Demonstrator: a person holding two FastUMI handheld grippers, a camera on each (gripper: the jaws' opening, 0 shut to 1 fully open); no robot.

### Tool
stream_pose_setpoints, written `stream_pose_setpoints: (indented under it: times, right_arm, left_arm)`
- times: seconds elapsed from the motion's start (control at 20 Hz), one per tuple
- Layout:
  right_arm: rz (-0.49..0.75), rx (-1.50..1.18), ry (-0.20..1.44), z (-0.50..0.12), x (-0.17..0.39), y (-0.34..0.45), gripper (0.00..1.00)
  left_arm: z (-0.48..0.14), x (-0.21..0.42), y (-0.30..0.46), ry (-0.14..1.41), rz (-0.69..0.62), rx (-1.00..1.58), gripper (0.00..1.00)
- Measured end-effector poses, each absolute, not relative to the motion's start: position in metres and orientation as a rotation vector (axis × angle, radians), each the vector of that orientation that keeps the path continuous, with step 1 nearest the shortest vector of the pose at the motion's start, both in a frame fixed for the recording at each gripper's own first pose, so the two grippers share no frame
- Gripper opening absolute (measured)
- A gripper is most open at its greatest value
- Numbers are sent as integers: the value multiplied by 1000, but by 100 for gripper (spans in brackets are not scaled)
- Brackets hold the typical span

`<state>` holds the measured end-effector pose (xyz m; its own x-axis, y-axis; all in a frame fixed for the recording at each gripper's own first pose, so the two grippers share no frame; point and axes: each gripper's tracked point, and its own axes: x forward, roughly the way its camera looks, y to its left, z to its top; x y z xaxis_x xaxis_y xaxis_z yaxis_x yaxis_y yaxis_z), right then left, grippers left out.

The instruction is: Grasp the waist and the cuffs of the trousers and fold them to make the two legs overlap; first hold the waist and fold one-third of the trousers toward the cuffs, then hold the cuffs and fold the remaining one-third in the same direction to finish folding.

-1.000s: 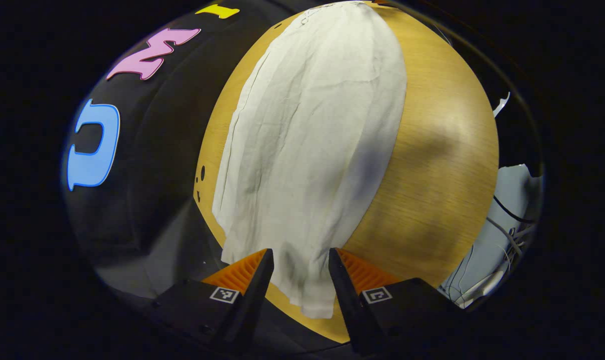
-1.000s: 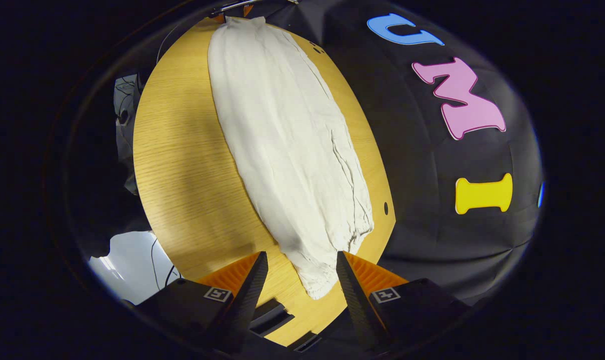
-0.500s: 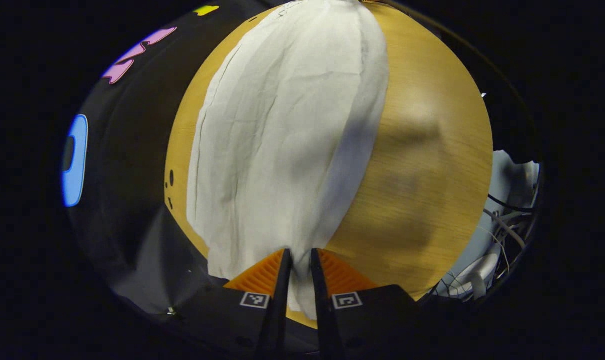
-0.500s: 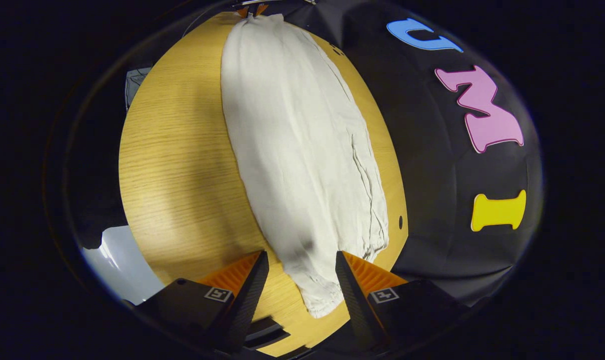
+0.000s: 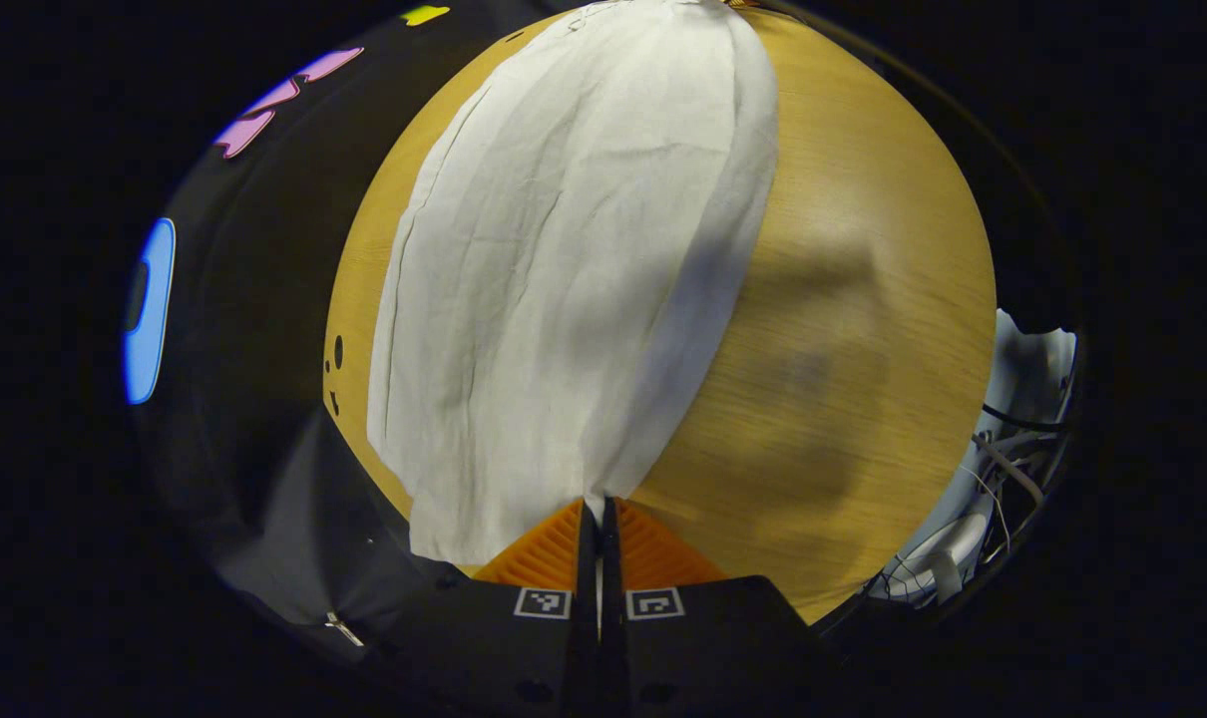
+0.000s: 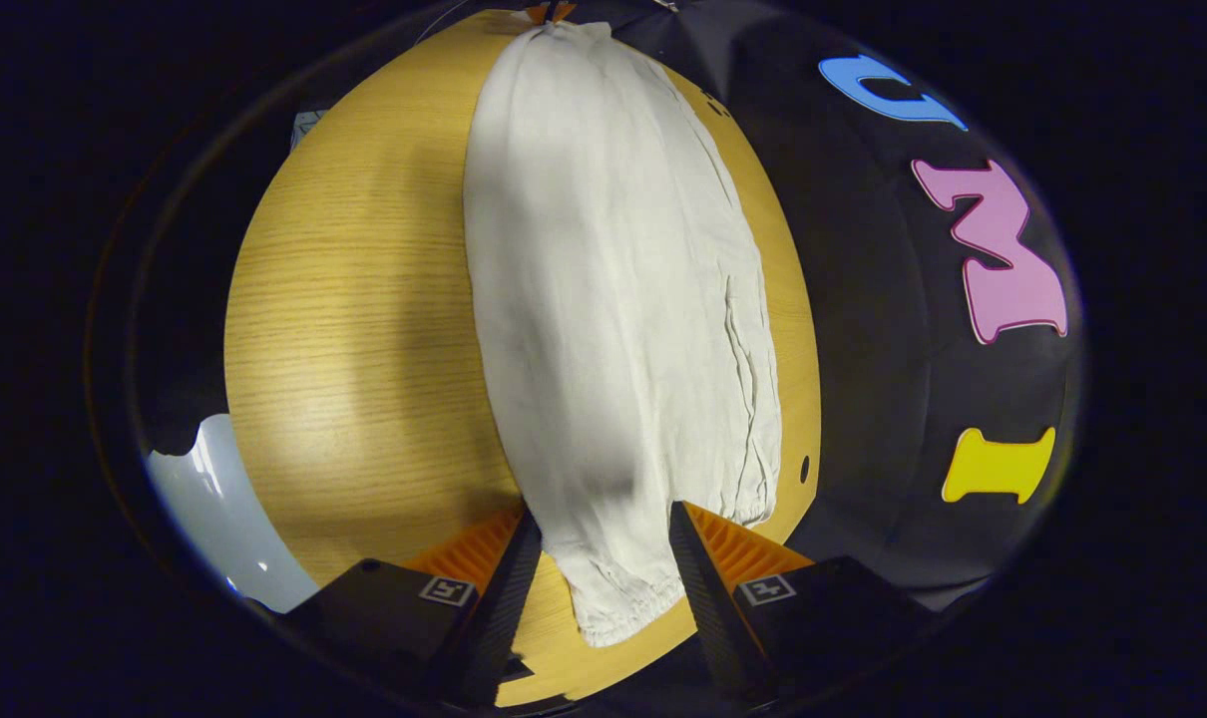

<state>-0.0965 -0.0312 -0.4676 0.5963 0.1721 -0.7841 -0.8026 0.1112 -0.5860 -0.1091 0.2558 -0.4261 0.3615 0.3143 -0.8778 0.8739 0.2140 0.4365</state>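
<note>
Cream trousers [image 5: 564,259] lie lengthwise on a round wooden table [image 5: 843,299], one leg mostly over the other. My left gripper [image 5: 596,509] is shut on the near corner of the waist end, with the cloth pinched between the fingers. In the right gripper view the trousers [image 6: 613,299] run away from me, and the front elastic cuff [image 6: 623,608] hangs over the table [image 6: 364,299] edge. My right gripper [image 6: 599,524] is open, its fingers standing either side of that leg just above the cuff. A second cuff [image 6: 748,504] lies to the right of it.
Black cloth wall [image 5: 254,299] hangs close behind the table's far side. Cables [image 5: 1003,469] and pale floor lie beyond the table's right edge in the left gripper view. Small holes [image 5: 337,351] mark the tabletop near the wall; one hole [image 6: 804,469] sits beside the second cuff.
My left gripper has closed from open onto the waist corner. My right gripper has moved forward, so the cuff now lies between its open fingers.
</note>
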Motion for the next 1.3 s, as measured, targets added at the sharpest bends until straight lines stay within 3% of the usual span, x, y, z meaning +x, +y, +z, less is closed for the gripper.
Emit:
stream_pose_setpoints:
  times: [0.15, 0.2, 0.25, 0.4, 0.55, 0.8, 1.3]
  right_arm:
    - [788, -1280, 661, -480, -85, -33, 76]
    - [772, -1272, 682, -481, -82, -34, 56]
    - [770, -1260, 712, -484, -81, -34, 53]
    - [768, -1246, 749, -488, -85, -33, 18]
    - [767, -1299, 704, -491, -81, -34, 8]
    - [733, -1323, 694, -480, -82, -34, 5]
    - [523, -1198, 563, -408, -39, -36, 5]
  left_arm:
    - [-426, -108, 255, 1181, -552, 1361, 6]
    - [-426, -108, 256, 1178, -547, 1359, 6]
    - [-427, -107, 256, 1174, -540, 1359, 6]
    - [-427, -107, 256, 1157, -523, 1366, 6]
    - [-428, -106, 256, 1134, -493, 1369, 6]
    - [-427, -98, 256, 1091, -369, 1329, 5]
    - [-371, -50, 254, 911, -121, 1219, 5]
